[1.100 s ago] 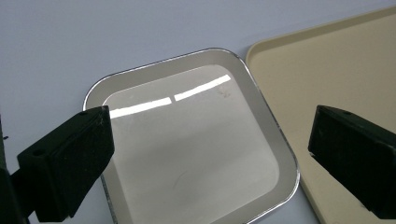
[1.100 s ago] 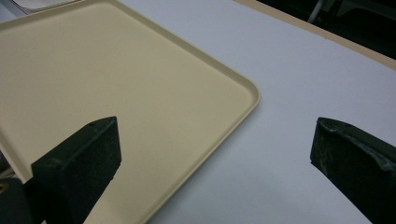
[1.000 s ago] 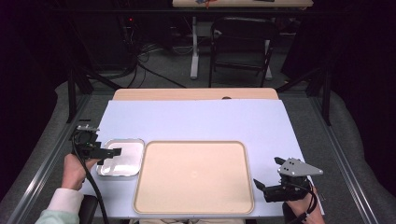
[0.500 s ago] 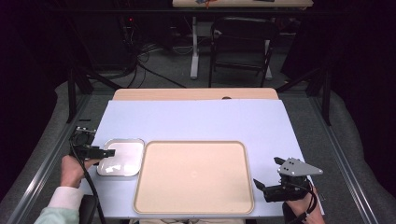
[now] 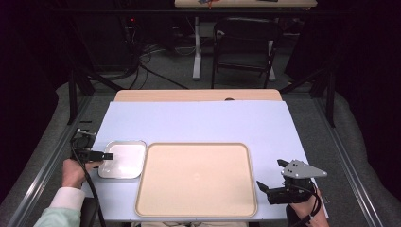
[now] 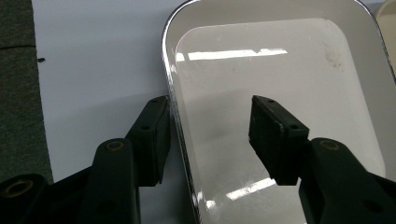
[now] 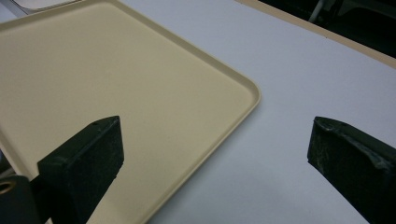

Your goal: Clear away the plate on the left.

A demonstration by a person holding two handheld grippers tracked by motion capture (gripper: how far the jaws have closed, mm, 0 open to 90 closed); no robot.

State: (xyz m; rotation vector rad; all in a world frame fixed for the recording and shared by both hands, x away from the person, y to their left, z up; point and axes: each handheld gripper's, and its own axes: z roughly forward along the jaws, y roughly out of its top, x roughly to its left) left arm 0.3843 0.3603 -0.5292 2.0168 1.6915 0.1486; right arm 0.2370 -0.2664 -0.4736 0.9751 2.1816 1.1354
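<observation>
A pale blue tabletop (image 5: pixel 203 123) seen from above, with a strip of bare wood along its far edge. Two trays lie side by side near the front edge. The larger is a shallow beige tray (image 5: pixel 196 178) with rounded corners, sitting in the middle. Just to its left is a small white tray (image 5: pixel 124 160) with a shiny metal rim, its right edge very close to the beige one.

A person's left hand (image 5: pixel 74 171), with a pale green sleeve behind it, holds the left tongs (image 5: pixel 108 155) at the small tray's left edge. In the left gripper view the two black jaws are spread and straddle the rim — one jaw outside over the blue surface, the other inside over the tray's white floor (image 6: pixel 280 84). Neither jaw is pressed against the rim. The tray's floor reflects ceiling lights and carries a faint smudge near one corner.

The person's right hand (image 5: pixel 307 208) holds the right tongs (image 5: pixel 263 188) at the front right, just beside the beige tray's right edge, with a grey three-cornered plate on top. In the right gripper view its jaws are spread wide, holding nothing; one hangs over the beige tray's corner (image 7: pixel 140 93), the other over the blue surface.

Beyond the tabletop, a dark floor, cables and a chair (image 5: pixel 243 47).
</observation>
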